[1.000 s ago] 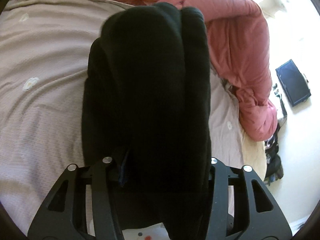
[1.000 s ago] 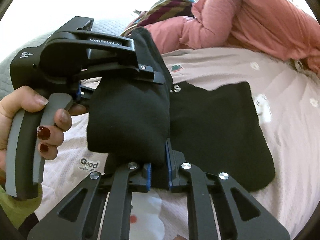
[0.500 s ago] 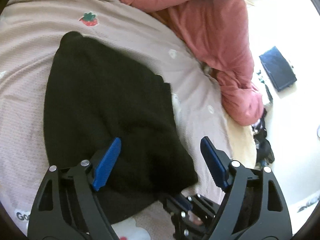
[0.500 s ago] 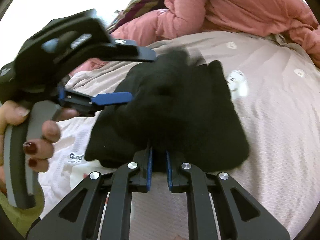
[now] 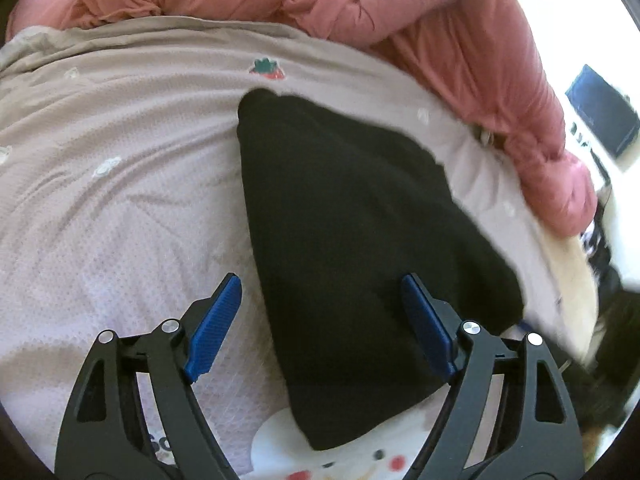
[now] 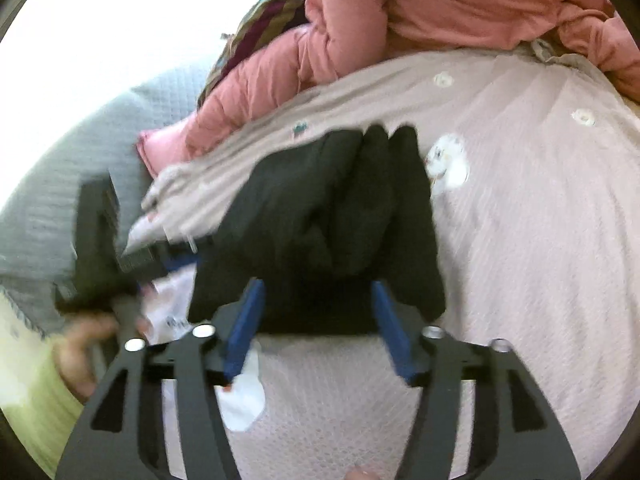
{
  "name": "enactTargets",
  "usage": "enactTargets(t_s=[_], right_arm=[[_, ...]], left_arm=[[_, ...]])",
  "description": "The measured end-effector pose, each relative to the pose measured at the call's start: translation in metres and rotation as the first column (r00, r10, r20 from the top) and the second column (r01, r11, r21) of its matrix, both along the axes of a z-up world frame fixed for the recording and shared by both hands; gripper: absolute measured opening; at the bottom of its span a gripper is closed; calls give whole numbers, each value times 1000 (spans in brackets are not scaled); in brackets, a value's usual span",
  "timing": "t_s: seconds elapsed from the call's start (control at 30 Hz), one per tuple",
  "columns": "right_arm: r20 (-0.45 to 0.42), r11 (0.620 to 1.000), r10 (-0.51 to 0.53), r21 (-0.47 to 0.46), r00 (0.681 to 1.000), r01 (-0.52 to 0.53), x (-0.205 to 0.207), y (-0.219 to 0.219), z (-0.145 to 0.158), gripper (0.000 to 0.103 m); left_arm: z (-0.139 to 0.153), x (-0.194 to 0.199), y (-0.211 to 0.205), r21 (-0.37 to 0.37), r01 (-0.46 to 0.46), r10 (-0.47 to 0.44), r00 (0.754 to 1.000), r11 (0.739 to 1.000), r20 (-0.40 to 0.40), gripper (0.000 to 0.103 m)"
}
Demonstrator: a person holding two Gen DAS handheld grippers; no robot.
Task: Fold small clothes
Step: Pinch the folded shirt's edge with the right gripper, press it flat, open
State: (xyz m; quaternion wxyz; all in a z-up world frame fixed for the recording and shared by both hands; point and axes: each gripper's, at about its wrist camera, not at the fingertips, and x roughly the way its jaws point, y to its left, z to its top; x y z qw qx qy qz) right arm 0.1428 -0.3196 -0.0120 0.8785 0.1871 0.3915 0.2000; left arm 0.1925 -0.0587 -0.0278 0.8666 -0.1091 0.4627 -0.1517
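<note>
Nearest the right wrist camera, the right claw [image 6: 316,322] is opening: 1 second ago its blue pads were pinched on the near hem of the soft black knitted garment [image 6: 340,224], and now they stand apart on either side of that hem with no pad pressing the cloth. The left claw [image 5: 320,332] has let go as well; a second ago the garment hung bunched up in front of its camera, and now its 2 blue pads stand wide apart, hovering over the near end of the cloth without gripping it. The garment [image 5: 352,232] has therefore dropped onto the pale pink textured bedsheet [image 5: 120,216], lying in a thick folded bundle with several layers showing at its far edge. Both releases suggest this fold is laid down, and the next call is probably to smooth it or fold once more. Beyond the garment sits the small strawberry print [image 5: 267,69] on the sheet, and farther back the rumpled salmon-pink quilted duvet [image 5: 460,40].
</note>
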Motion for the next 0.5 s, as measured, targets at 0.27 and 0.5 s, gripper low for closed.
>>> enactTargets(t_s=[0.27,0.5], right_arm=[[-120,998,39,50,992,-33,74,-6,8,69],[-266,993,61,116,962,-30,128,-2,-19,71]], left_arm=[[-1,-7,-2,50,22,-24,998,998,49,75],[-2,-6,0,33,25,-26,999,999,41,75]])
